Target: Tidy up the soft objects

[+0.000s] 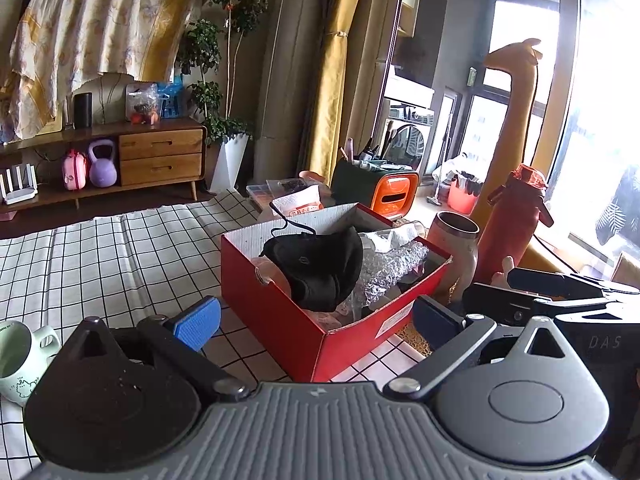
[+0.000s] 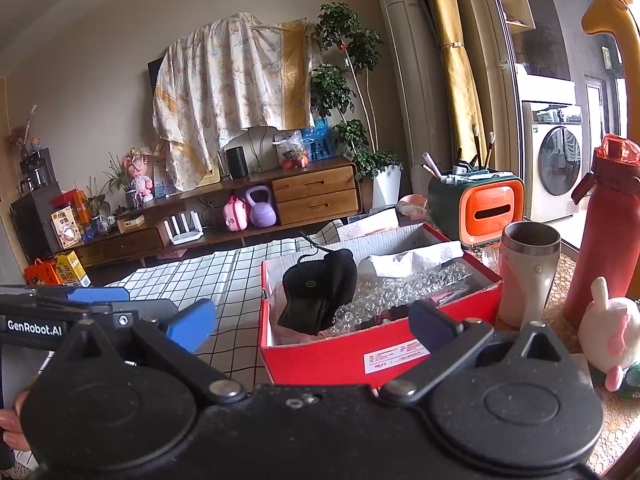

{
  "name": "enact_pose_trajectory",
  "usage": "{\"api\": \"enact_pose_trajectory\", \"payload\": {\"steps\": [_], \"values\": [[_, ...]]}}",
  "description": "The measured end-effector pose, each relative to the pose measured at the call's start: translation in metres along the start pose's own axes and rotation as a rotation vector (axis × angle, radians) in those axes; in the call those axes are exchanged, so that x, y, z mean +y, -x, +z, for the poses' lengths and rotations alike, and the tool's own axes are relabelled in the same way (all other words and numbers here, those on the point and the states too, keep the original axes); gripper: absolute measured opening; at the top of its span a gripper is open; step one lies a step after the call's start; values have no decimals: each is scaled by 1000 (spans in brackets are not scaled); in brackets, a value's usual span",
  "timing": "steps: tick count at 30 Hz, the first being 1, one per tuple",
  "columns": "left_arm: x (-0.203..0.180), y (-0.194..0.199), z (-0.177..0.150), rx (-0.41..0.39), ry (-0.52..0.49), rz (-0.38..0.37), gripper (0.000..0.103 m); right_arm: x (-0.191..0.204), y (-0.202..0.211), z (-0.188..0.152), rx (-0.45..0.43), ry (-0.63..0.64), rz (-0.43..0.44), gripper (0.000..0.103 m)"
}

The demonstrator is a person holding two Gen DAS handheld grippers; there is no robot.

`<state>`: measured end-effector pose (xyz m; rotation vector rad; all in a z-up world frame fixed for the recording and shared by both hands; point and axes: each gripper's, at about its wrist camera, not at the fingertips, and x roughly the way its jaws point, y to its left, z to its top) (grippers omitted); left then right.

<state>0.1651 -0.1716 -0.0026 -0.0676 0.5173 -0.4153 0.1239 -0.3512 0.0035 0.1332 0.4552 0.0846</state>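
Soft objects are found partly gathered: a black cap and bubble wrap lie inside the red box on the checked surface. A plush toy is seen outside the box, beside the red bottle, and is judged outstanding. The left tool and right tool are both spread wide, nothing held.
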Motion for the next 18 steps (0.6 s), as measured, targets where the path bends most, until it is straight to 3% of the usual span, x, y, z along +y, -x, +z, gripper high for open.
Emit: {"api": "enact_pose_trajectory", "payload": {"steps": [18], "values": [[1, 3, -3, -1, -11, 34, 103, 1, 2, -3, 13, -8, 7, 103]]}}
